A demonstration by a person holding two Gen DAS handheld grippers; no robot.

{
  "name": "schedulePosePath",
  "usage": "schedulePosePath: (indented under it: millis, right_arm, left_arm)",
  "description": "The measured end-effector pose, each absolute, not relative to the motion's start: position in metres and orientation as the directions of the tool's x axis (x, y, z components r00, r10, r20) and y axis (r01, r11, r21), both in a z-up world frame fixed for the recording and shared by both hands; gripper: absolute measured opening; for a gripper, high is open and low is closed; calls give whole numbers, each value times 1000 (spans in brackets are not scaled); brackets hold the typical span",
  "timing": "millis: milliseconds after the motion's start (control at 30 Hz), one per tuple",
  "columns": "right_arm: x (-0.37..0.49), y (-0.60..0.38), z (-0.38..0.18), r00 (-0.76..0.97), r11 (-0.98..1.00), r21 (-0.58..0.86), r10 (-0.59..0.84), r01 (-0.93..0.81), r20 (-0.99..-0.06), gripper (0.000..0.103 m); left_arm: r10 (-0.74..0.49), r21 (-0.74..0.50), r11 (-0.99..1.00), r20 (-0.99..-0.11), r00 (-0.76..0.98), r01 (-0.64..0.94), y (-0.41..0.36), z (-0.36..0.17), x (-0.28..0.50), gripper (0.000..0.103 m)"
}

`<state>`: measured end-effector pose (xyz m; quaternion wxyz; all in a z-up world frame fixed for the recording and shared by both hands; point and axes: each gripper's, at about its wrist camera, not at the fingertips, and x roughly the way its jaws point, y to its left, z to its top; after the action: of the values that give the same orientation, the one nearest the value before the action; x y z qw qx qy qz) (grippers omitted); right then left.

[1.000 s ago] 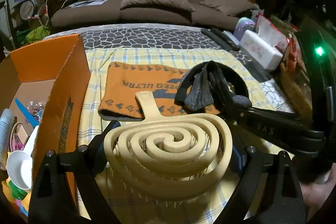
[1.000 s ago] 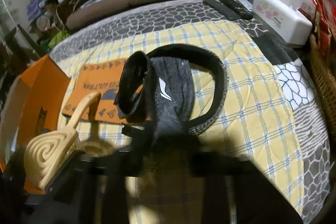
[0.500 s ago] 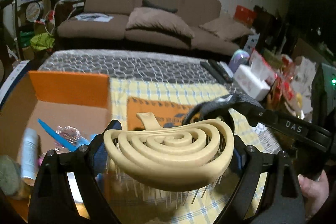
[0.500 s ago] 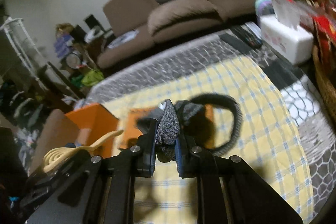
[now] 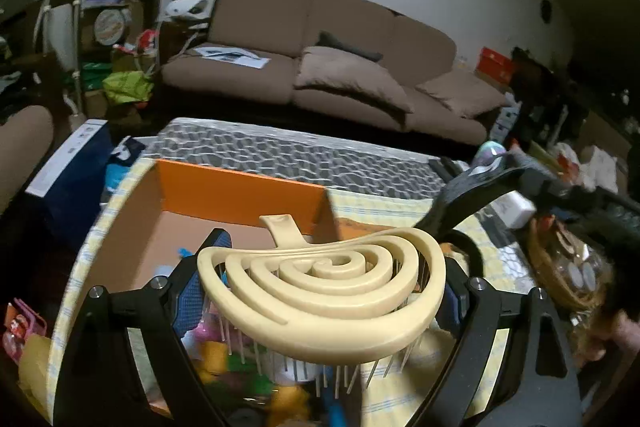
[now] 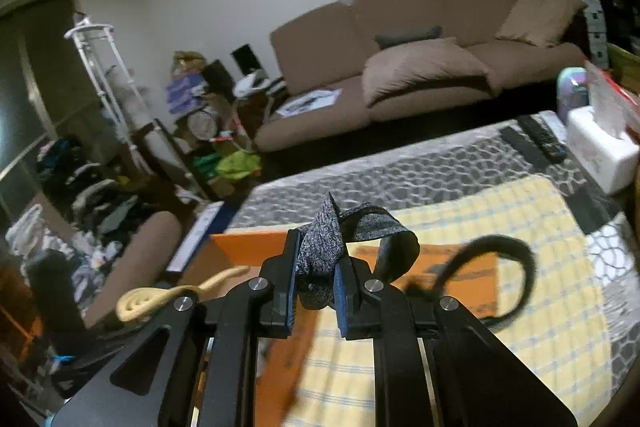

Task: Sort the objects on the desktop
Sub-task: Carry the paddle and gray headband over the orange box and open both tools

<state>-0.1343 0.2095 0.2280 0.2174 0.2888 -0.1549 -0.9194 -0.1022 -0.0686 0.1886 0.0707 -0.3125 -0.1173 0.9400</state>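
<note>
My left gripper (image 5: 332, 267) is shut on a cream spiral hairbrush (image 5: 320, 291). It grips the head by its sides, bristles down and handle pointing away. The brush hangs over the open orange cardboard box (image 5: 240, 191), which holds several small colourful items. My right gripper (image 6: 316, 283) is shut on a grey knit band (image 6: 320, 243) with a black strap (image 6: 524, 267) that loops out to the right, off the table. That strap (image 5: 468, 195) and the right gripper's body cross the right side of the left wrist view. The brush (image 6: 140, 301) shows at lower left in the right wrist view.
An orange printed mat (image 6: 464, 267) lies on the yellow checked cloth (image 6: 540, 307) beside the box. A white tissue box (image 6: 600, 155) and remotes (image 6: 536, 143) sit at the far right. A wicker basket (image 5: 560, 267) stands right; a navy carton (image 5: 68, 163) left. A brown sofa lies beyond.
Both grippers have risen with what they hold. The brush moved left from above the mat to over the orange box. The grey band and strap lifted off the cloth.
</note>
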Motion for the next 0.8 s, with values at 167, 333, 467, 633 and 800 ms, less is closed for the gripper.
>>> schedulePosePath:
  millis: [167, 333, 467, 633, 800]
  right_arm:
    - [-136, 170, 233, -707, -824, 431, -549, 368, -446, 14]
    - [-142, 128, 226, -672, -809, 421, -581, 411, -459, 14]
    - [-147, 97, 218, -646, -795, 422, -603, 437, -468, 14]
    - [-156, 67, 200, -614, -780, 437, -624, 448, -484, 14]
    - [-170, 42, 162, -565, -789, 444, -614, 425, -551, 17]
  left_arm:
    - [160, -259, -966, -592, -790, -2, -110, 178, -108, 88]
    - [140, -262, -964, -621, -772, 36, -138, 159, -115, 88]
    - [136, -267, -962, -642, -754, 54, -154, 143, -124, 88]
    - [130, -265, -962, -662, -739, 69, -167, 130, -139, 88]
    - [112, -245, -966, -695, -710, 87, -171, 112, -154, 88]
